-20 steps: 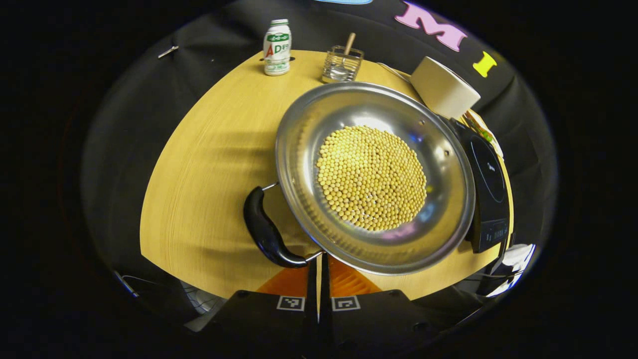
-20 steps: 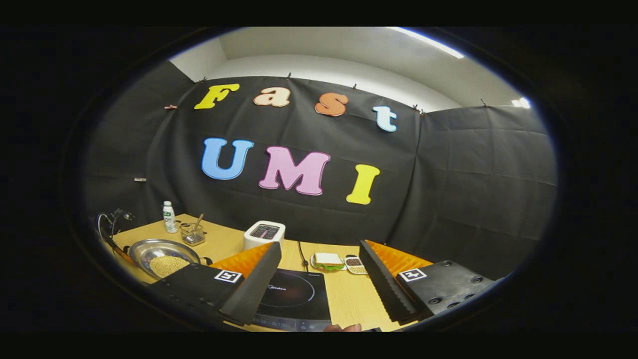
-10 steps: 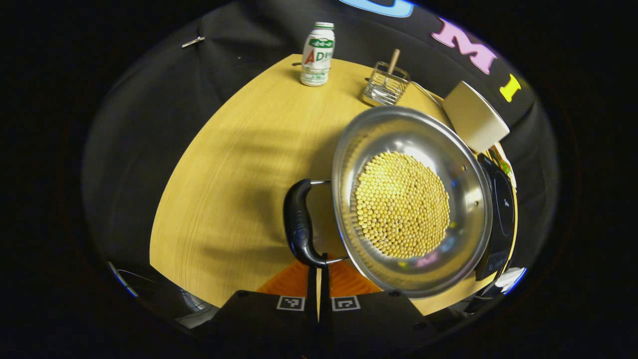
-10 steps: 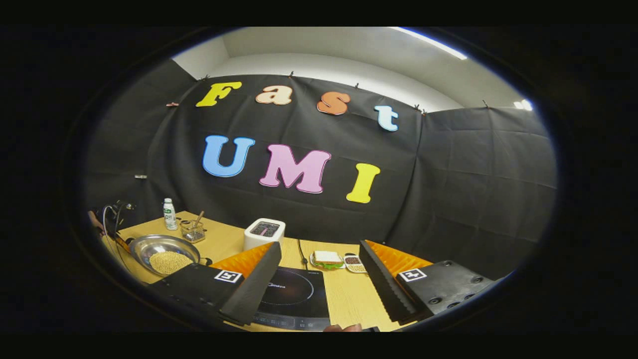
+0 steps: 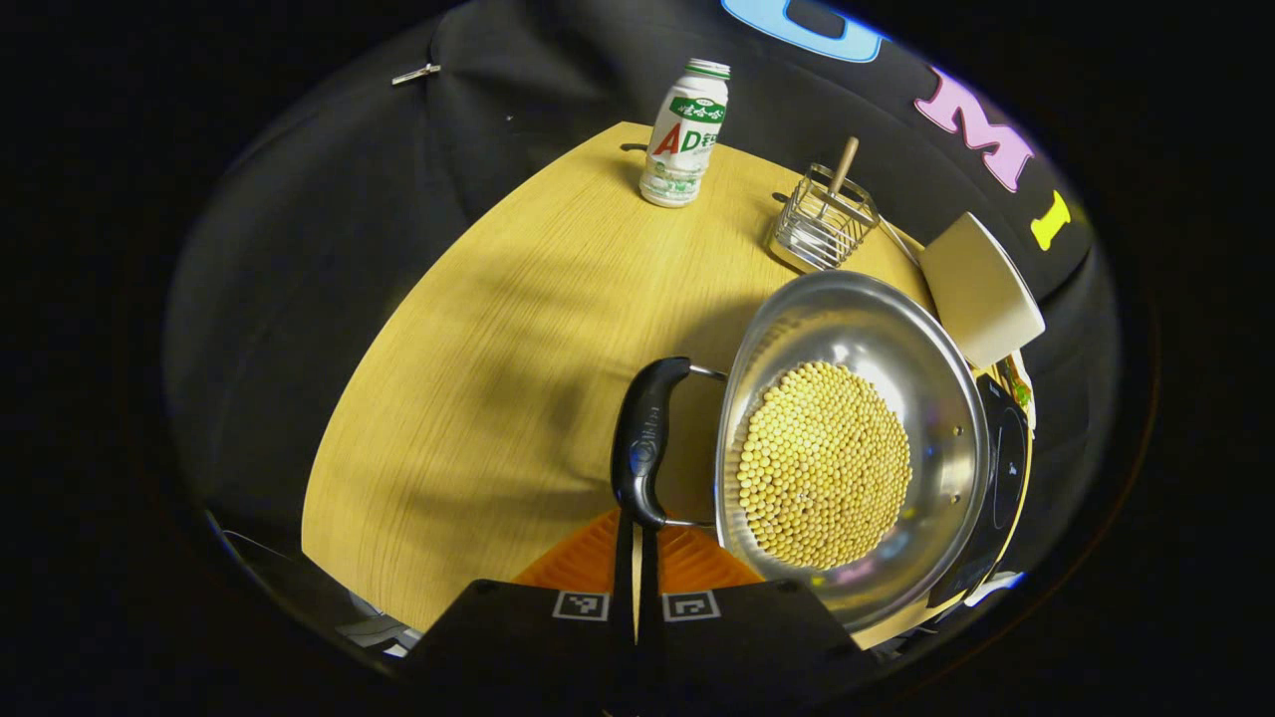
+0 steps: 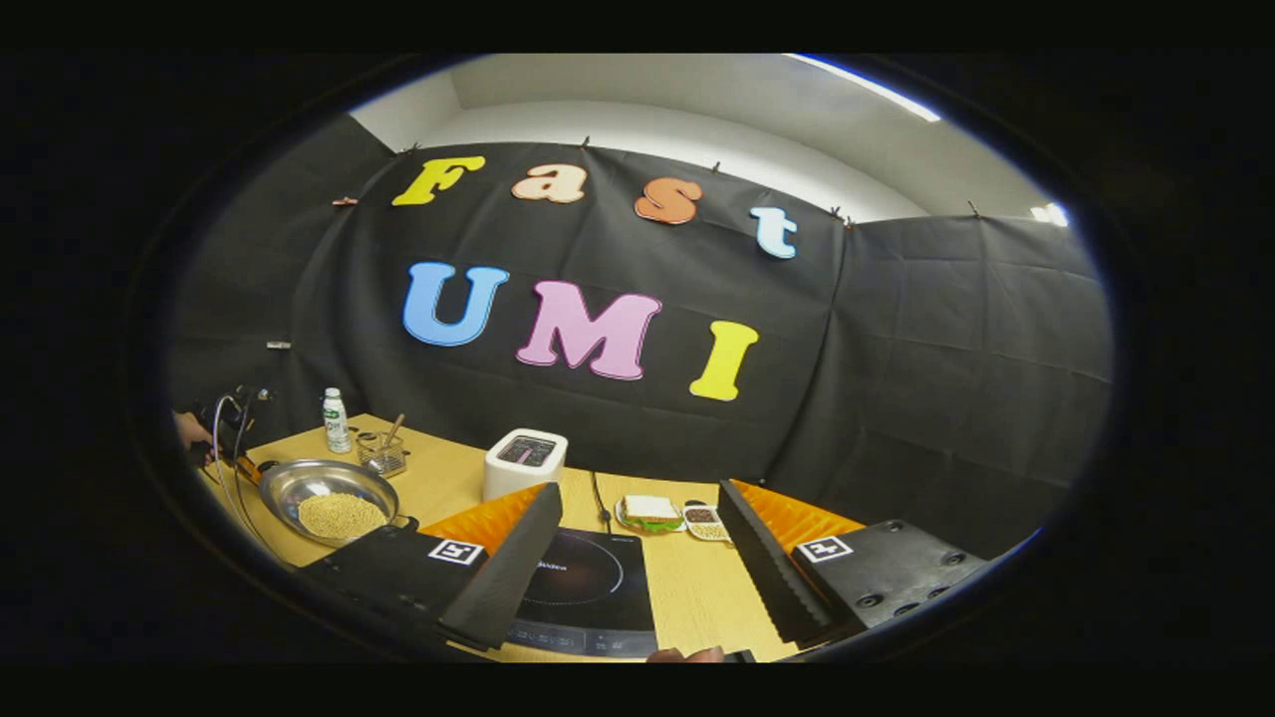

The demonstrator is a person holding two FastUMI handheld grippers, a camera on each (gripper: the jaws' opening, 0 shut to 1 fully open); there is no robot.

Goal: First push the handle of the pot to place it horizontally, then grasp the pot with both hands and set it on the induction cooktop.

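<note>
My left gripper (image 5: 636, 518) has its fingers pressed together, empty, tips touching the near end of the black curved handle (image 5: 642, 443) of the shallow steel pot (image 5: 857, 329) of yellow beans, which sits on the pale wooden table (image 5: 498, 329) just beside the black induction cooktop (image 6: 588, 578), possibly overlapping its edge. My right gripper (image 6: 637, 568) hangs wide open above the cooktop, holding nothing.

The wooden counter (image 5: 478, 398) carries the pot (image 5: 936, 398) at 3 o'clock, a bottle (image 5: 683, 134) at 12, a wire basket (image 5: 823, 221) and a white toaster (image 5: 981, 289) near 1, and the induction cooktop (image 6: 588, 588).
</note>
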